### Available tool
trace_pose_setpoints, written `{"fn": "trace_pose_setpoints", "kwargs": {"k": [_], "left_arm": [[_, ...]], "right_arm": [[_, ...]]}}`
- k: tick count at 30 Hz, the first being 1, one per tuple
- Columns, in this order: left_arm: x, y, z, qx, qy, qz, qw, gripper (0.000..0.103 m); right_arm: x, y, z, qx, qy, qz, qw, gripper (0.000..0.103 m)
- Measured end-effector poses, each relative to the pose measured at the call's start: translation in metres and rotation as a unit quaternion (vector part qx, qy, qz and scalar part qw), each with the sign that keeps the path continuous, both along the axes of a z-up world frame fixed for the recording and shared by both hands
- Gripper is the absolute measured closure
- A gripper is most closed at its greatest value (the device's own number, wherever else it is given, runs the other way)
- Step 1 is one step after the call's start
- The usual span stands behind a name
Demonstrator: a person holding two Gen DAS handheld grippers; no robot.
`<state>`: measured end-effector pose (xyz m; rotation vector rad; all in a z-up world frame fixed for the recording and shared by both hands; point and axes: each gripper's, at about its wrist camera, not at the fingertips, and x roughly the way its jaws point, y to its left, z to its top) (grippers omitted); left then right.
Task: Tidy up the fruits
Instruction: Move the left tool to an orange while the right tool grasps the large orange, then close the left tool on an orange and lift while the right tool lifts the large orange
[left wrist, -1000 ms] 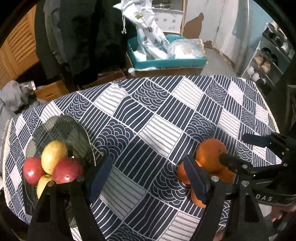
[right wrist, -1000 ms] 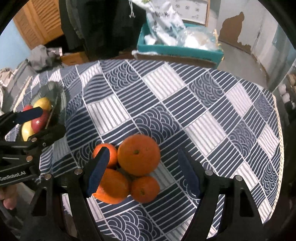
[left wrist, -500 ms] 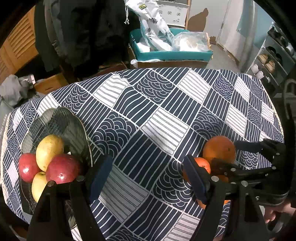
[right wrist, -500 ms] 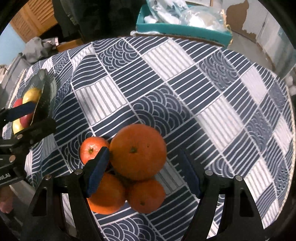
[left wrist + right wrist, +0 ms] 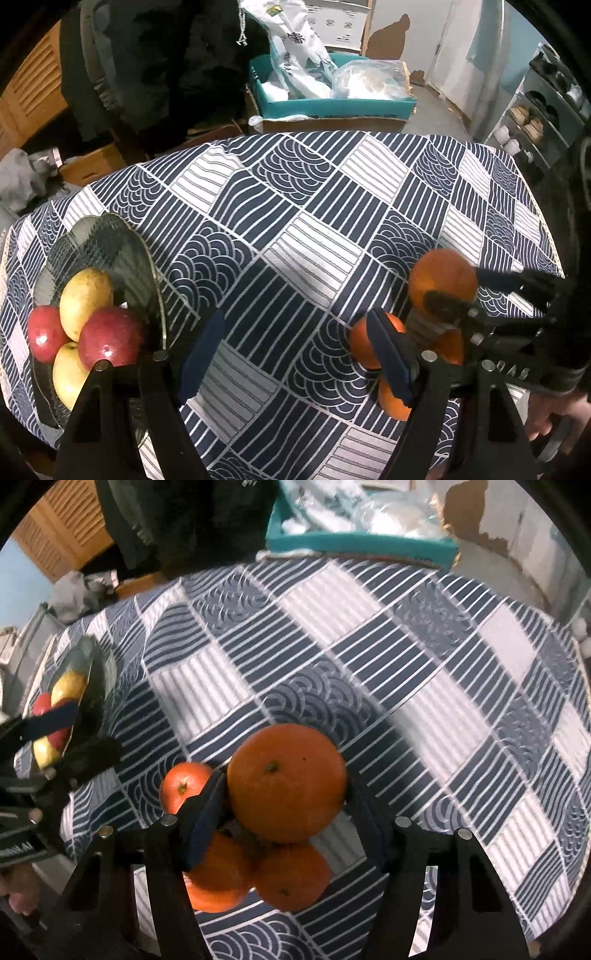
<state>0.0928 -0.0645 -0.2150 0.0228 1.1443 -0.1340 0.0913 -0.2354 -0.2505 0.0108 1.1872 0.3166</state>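
A pile of oranges lies near the table's front edge. My right gripper (image 5: 284, 805) is shut on the big top orange (image 5: 286, 781); both pads touch its sides. Three smaller oranges (image 5: 183, 784) lie under and beside it. In the left wrist view the big orange (image 5: 441, 278) sits between the right gripper's fingers (image 5: 447, 304). My left gripper (image 5: 295, 354) is open and empty above the cloth, between the pile and a dark glass bowl (image 5: 122, 243) with red and yellow apples (image 5: 109, 341).
The round table wears a navy and white patterned cloth (image 5: 314, 229). Behind it stand a teal box (image 5: 332, 99) with plastic bags, dark hanging clothes and a shoe rack at the right. The bowl also shows at the left of the right wrist view (image 5: 99, 686).
My right gripper has moved down onto the pile and closed its fingers on the big top orange. The left gripper has stayed open in about the same place.
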Motion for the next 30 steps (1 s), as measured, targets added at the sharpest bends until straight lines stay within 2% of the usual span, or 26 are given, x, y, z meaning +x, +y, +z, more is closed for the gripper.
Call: {"fn": "trace_pose_setpoints", "kwargs": {"k": [5,11,21,25,30], "left_arm": [[0.003,-0.010,-0.003,-0.013,0.009,-0.008,0.9998,0.022],[0.009,-0.025,-0.011,-0.032,0.035,-0.019,0.9987,0.022],[0.013,-0.049,-0.036,-0.011,0.081,-0.047,0.9956,0.023],[0.013,-0.051,-0.043,-0.009,0.096,-0.051,0.9940,0.030],[0.013,-0.047,-0.047,-0.047,0.112,-0.048,0.9914,0.043]], "right_arm": [[0.002,-0.020,0.007,-0.020,-0.018,-0.024,0.999,0.037],[0.003,-0.040,-0.001,-0.041,-0.013,-0.047,0.998,0.037],[-0.003,-0.046,-0.016,-0.052,0.001,-0.053,0.997,0.037],[-0.002,-0.047,-0.018,-0.049,0.002,-0.053,0.997,0.035],[-0.001,-0.050,-0.021,-0.044,0.013,-0.057,0.997,0.033]]}}
